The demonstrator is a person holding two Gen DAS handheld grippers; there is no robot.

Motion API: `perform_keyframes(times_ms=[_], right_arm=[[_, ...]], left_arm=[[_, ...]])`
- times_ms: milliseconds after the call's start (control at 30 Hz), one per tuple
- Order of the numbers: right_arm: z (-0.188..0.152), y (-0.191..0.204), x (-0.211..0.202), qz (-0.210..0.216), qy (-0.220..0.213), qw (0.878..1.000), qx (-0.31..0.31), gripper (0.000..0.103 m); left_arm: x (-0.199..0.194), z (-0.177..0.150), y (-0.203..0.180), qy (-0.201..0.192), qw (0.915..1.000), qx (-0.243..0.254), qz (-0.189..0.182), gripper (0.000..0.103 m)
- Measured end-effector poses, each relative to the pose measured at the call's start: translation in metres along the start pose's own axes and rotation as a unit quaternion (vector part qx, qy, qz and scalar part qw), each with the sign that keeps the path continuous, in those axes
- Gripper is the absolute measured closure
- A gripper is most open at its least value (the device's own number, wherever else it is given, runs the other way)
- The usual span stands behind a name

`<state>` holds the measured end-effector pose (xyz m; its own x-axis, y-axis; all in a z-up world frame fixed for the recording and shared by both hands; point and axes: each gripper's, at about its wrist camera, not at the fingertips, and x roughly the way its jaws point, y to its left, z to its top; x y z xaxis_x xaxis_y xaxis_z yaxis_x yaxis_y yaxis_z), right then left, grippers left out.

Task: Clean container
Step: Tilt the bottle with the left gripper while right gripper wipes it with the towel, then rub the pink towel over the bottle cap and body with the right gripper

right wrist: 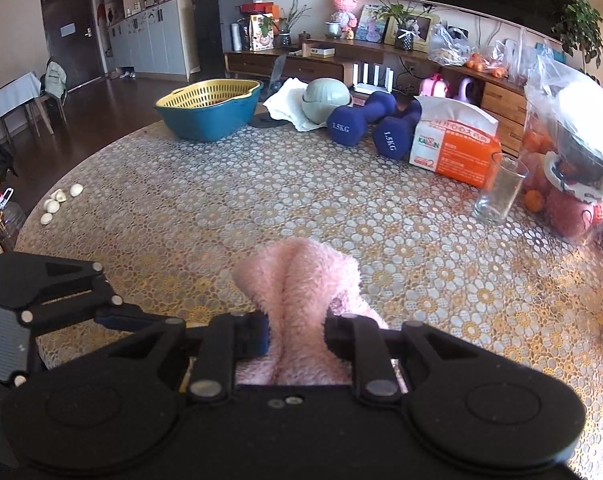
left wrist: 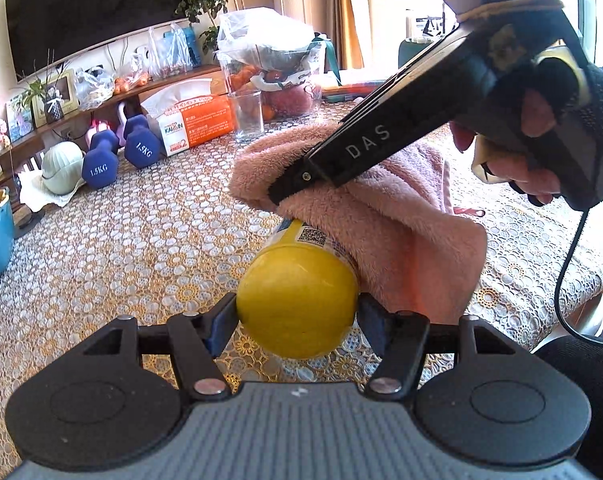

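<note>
Gripping the yellow-capped cylindrical container [left wrist: 297, 300] by its round yellow end, the left claw [left wrist: 297, 312] is clamped on it, holding it above the lace-patterned surface [left wrist: 141, 232]. Fluffy pink towel [left wrist: 365, 216] drapes over the container's far labelled part. Right claw [right wrist: 297, 332] is clamped on the bunched towel, a gloved hand [left wrist: 541, 140] holding that tool. Far on the surface: clear drinking glass [right wrist: 499, 188], orange tissue box [right wrist: 453, 152], blue dumbbells [right wrist: 365, 120].
</note>
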<state>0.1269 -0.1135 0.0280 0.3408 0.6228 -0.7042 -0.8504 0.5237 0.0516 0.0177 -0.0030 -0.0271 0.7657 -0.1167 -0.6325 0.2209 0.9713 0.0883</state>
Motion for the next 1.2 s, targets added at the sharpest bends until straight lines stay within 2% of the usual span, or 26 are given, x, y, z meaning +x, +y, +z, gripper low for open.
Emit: perform_keyframes(times_ms=[267, 400, 533, 733, 967, 1200], right_arm=[[-0.008, -0.038, 0.007, -0.022, 0.009, 0.998, 0.05, 0.084], [-0.018, -0.044, 0.012, -0.034, 0.022, 0.998, 0.054, 0.084], [-0.027, -0.039, 0.013, -0.041, 0.027, 0.998, 0.044, 0.084], [-0.029, -0.026, -0.001, -0.072, 0.028, 0.997, -0.018, 0.085], [-0.004, -0.028, -0.049, -0.039, -0.036, 0.999, 0.009, 0.085], [0.01, 0.006, -0.062, 0.02, -0.048, 0.998, -0.033, 0.085]], left_arm=[[0.0, 0.006, -0.001, -0.008, 0.9999, 0.01, 0.002, 0.039], [0.0, 0.006, -0.001, -0.008, 0.9999, 0.01, 0.002, 0.039], [0.001, 0.005, 0.0, -0.004, 0.9999, 0.012, 0.002, 0.039], [0.001, 0.006, -0.003, -0.003, 0.9998, 0.017, 0.007, 0.039], [0.001, 0.006, -0.005, -0.005, 0.9997, 0.023, 0.008, 0.039], [0.002, 0.005, -0.007, -0.005, 0.9993, 0.034, 0.012, 0.039]])
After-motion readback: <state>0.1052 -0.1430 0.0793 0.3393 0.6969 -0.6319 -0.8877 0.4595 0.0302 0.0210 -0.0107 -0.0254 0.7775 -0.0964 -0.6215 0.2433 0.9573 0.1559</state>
